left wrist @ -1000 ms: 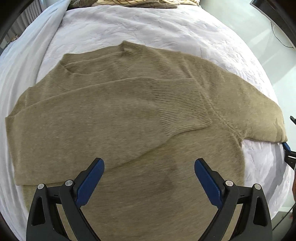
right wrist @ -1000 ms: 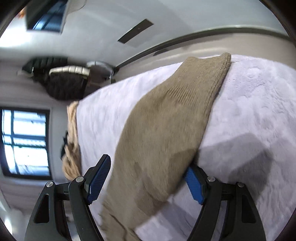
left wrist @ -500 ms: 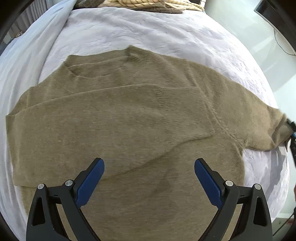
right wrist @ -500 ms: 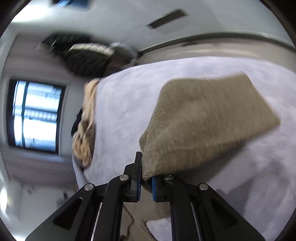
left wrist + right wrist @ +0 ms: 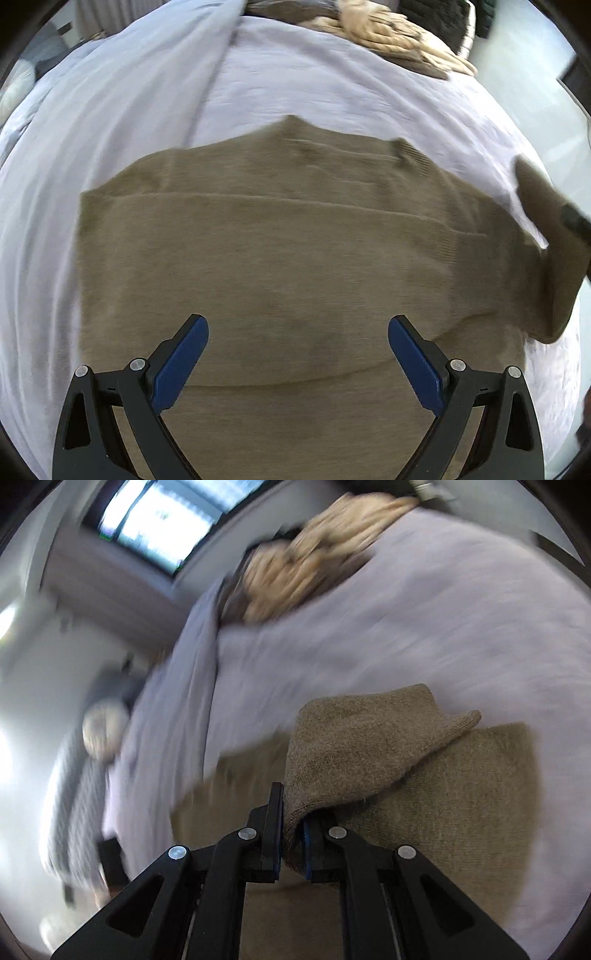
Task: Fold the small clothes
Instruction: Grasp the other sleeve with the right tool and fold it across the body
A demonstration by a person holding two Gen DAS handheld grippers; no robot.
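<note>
Sweater [image 5: 295, 266] crosswise, collar away

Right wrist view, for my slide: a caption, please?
Right gripper pinches the sweater sleeve, lifted over the sweater body.

- A home bedroom is indicated by a bed [image 5: 332, 92] covered with a pale lilac quilt
- Knitted clothes [image 5: 399, 33] are piled at its far edge
- A window [image 5: 177, 520] is seen beyond

left tongs [image 5: 298, 363] agape, right tongs [image 5: 293, 836] clamped
</note>
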